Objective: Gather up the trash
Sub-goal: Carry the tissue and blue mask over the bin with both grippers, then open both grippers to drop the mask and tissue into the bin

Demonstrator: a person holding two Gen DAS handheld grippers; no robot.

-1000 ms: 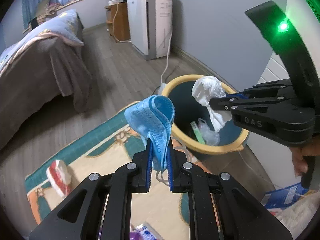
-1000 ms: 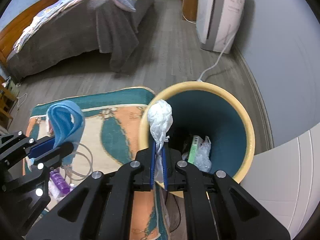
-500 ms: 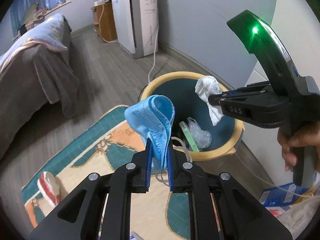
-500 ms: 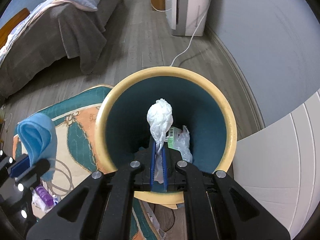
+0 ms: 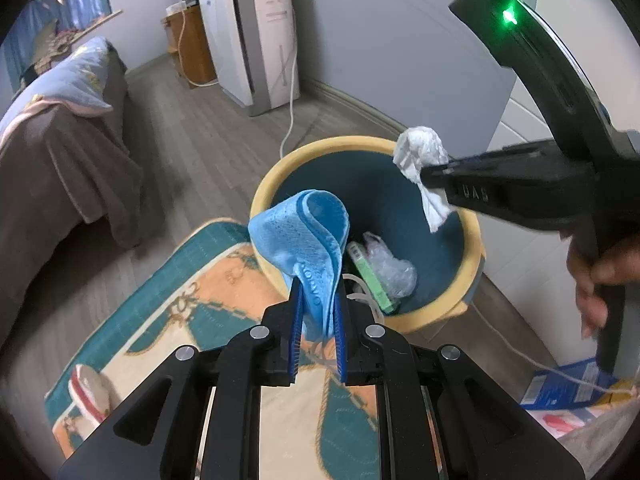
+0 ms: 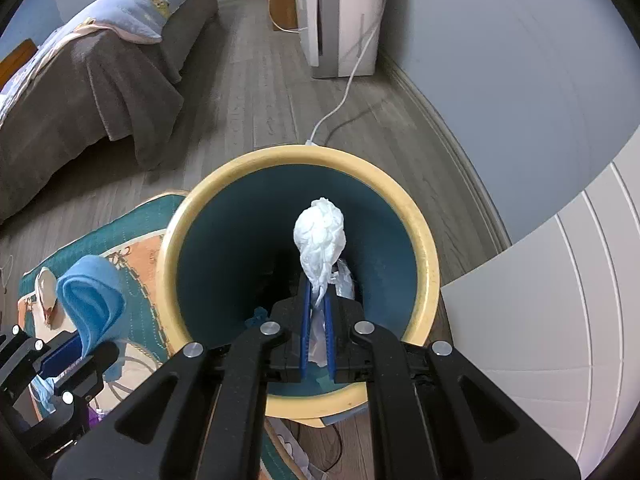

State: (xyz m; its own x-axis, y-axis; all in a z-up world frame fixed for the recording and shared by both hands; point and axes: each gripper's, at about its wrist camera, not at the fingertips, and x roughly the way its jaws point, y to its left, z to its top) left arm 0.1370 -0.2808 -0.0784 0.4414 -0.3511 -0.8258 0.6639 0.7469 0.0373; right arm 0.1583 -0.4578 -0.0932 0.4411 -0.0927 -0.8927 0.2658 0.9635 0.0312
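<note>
From the left wrist, the left gripper (image 5: 318,312) is clenched on a folded blue cloth (image 5: 302,236), whose loop stands up over the near edge of the bin (image 5: 272,184); the cloth hangs mostly above the rim on the rug side, not yet fully over the opening. In the same view the right gripper (image 5: 430,178) reaches in from beyond the far side of the bin, gripping a crumpled white tissue (image 5: 420,156) that hangs over the bin's mouth. A green packet (image 5: 370,276) and clear plastic (image 5: 386,260) already lie at the bottom of the bin, and a rug (image 5: 208,292) lies beside it. From the right wrist, the right gripper (image 6: 318,312) points steeply down into the bin (image 6: 424,240), its blue pads pinching the tail of the tissue (image 6: 320,236), which sits well inside the yellow rim, over the dark interior. The left gripper (image 6: 76,356) shows outside the bin, over the rug (image 6: 136,236), with the cloth (image 6: 90,300) just beside the rim. The step in hand looks like dropping both pieces. To do it well, the tissue can probably be let go where it is, since it is centred over the bin; the cloth likely needs carrying further over the opening first, because released now it could drape on the rim or slide onto the rug.
</note>
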